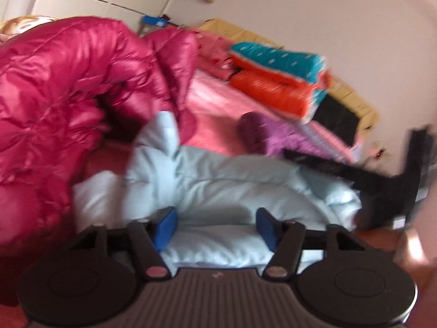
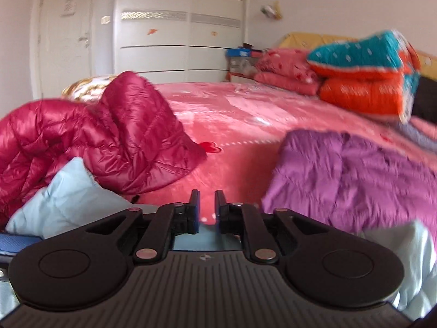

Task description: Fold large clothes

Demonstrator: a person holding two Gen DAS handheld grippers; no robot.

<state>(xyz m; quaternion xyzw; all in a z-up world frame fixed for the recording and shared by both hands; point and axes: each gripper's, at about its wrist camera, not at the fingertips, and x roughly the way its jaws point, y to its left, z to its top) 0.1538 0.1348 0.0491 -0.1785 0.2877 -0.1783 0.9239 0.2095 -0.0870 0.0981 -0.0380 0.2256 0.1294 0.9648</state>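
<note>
A pale blue puffer jacket [image 1: 218,183] lies crumpled on the pink bed, right in front of my left gripper [image 1: 217,228], which is open just above it with nothing between its blue pads. A shiny crimson puffer jacket [image 1: 76,90] is heaped at the left, partly over the blue one. In the right wrist view the crimson jacket [image 2: 103,136] and a corner of the pale blue jacket [image 2: 65,199] are at the left. My right gripper [image 2: 207,213] has its pads a narrow gap apart, empty, over the pink bedspread [image 2: 240,125]. The other gripper shows in the left wrist view [image 1: 396,175] at the right, blurred.
A purple quilted garment [image 2: 352,177] lies at the right of the bed. Folded teal and orange quilts [image 2: 368,73] and pink pillows [image 2: 286,68] are stacked at the headboard. A white wardrobe [image 2: 180,27] and door stand behind the bed.
</note>
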